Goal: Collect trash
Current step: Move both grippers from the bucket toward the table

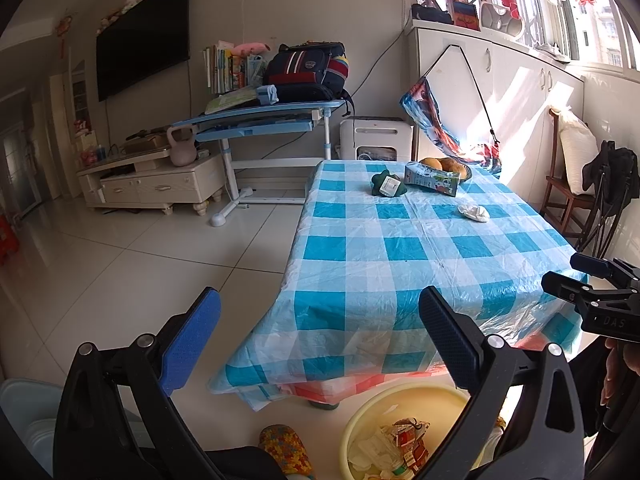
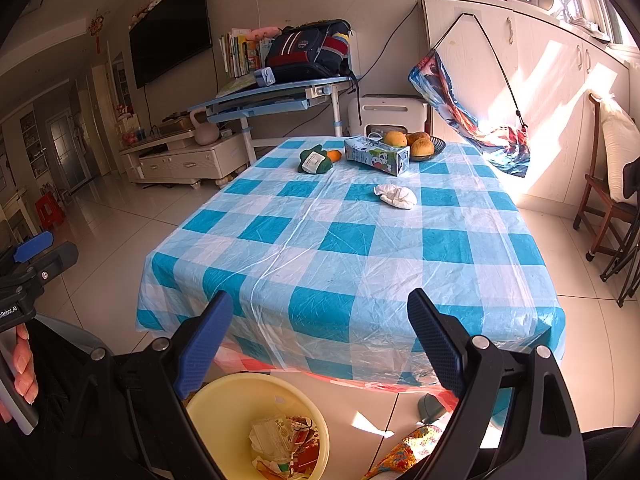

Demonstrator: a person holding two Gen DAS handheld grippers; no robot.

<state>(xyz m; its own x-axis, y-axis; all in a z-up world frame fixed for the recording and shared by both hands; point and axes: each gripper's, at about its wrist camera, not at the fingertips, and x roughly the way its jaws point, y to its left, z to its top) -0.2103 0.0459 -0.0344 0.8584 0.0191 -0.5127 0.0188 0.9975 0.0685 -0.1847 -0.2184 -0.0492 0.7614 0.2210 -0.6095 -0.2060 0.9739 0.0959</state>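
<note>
- Left gripper (image 1: pixel 320 320): jaws spread wide, nothing between them, held over the near left edge of the table (image 1: pixel 380 264).
- Right gripper (image 2: pixel 320 330): jaws also spread, empty, over the near edge, right of the left one.
- Yellow basin (image 2: pixel 224 396) on the floor under the near edge, already holding crumpled wrappers and paper scraps.
- Crumpled white tissue (image 2: pixel 396 196) mid-table, right of centre, well apart from both grippers. Probably very light, soft, compressible; pinch across the highest bunched part, low to the cloth. Risk: catching the thin plastic tablecloth (image 2: pixel 340 256) with it.
- Milk carton (image 2: pixel 378 154) lying on its side at the far end, just beside the fruit bowl (image 2: pixel 438 146). Likely empty and light, thin walls that buckle; grip across the narrow faces near mid-length, moderate squeeze.
- Green plush carrot toy (image 2: pixel 316 160) at far left of the carton, tag facing up; not obviously trash, likely leave.
- Mangoes in the bowl: not trash.
- Tissue looks the nearer, easier reach for the right gripper.
</note>
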